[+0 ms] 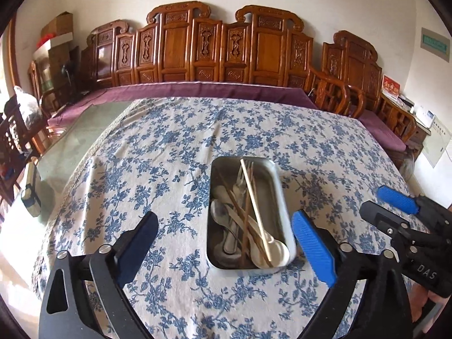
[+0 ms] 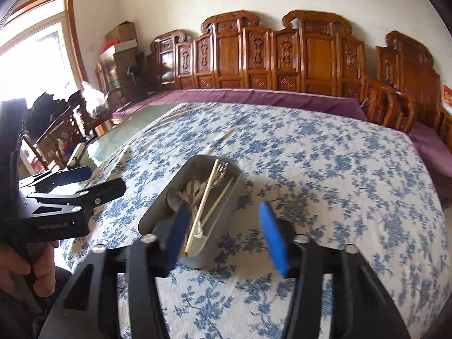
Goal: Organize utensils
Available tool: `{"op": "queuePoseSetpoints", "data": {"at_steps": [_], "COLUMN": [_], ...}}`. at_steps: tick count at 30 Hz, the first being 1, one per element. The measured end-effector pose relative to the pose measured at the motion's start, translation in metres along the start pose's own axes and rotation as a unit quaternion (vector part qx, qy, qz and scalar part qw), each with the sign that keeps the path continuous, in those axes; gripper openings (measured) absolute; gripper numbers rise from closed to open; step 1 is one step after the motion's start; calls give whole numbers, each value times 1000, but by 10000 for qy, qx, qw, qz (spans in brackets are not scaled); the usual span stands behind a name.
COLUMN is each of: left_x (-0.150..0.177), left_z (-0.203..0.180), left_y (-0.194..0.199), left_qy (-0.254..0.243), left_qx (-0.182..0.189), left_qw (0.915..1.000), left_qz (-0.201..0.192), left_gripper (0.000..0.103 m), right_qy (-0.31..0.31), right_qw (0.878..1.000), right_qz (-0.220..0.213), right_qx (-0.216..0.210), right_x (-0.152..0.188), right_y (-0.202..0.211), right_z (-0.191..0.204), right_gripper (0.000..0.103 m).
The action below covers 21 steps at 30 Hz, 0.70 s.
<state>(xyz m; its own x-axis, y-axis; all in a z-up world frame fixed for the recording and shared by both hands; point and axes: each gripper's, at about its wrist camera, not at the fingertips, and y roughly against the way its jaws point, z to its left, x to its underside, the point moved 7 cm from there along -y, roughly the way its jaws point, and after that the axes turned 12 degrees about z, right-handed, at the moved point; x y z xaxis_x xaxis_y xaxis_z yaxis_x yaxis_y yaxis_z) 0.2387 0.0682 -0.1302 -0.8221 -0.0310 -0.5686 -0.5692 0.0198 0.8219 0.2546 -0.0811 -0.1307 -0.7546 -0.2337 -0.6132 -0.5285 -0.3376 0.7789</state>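
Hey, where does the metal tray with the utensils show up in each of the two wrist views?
Left wrist view: the metal tray sits right of centre on the floral tablecloth, lengthwise away from the camera.
Right wrist view: the tray is left of centre, angled, partly behind the claw's dark finger.
Shared landmark: the carved wooden bench back behind the table.

a rectangular metal tray [image 1: 278, 197] is sitting on the table's blue-flowered cloth, holding a loose heap of utensils: pale chopsticks [image 1: 255, 209] are lying diagonally over white spoons [image 1: 271, 250], a metal spoon [image 1: 220, 212] and forks [image 1: 240, 180].
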Motion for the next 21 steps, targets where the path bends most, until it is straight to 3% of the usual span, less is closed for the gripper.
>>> {"op": "queuePoseSetpoints", "data": {"at_steps": [4,7,15,21], "left_x": [-2,-4,-2,3], "left_z": [-21,-37,-68,-76], "left_y": [31,60,118,137], "left_qy": [-152,-239,-433,-411], "left_qx": [21,46,24,71], "left_qw": [9995,9982,9940,9931], "left_qz": [-266,-552,-1007,-1098], "left_gripper": [95,95,95,95], "right_qy": [-139,-150,-304,-382], "right_qw": [9989,9967,9888,9851], "right_qz": [-340,-637,-1192,-1404], "right_qx": [305,490,847,913], "right_x": [4,5,10,15], "right_y": [42,76,144,173], "right_z": [-15,-20,-33,-37], "right_gripper": [88,100,100,100]}}
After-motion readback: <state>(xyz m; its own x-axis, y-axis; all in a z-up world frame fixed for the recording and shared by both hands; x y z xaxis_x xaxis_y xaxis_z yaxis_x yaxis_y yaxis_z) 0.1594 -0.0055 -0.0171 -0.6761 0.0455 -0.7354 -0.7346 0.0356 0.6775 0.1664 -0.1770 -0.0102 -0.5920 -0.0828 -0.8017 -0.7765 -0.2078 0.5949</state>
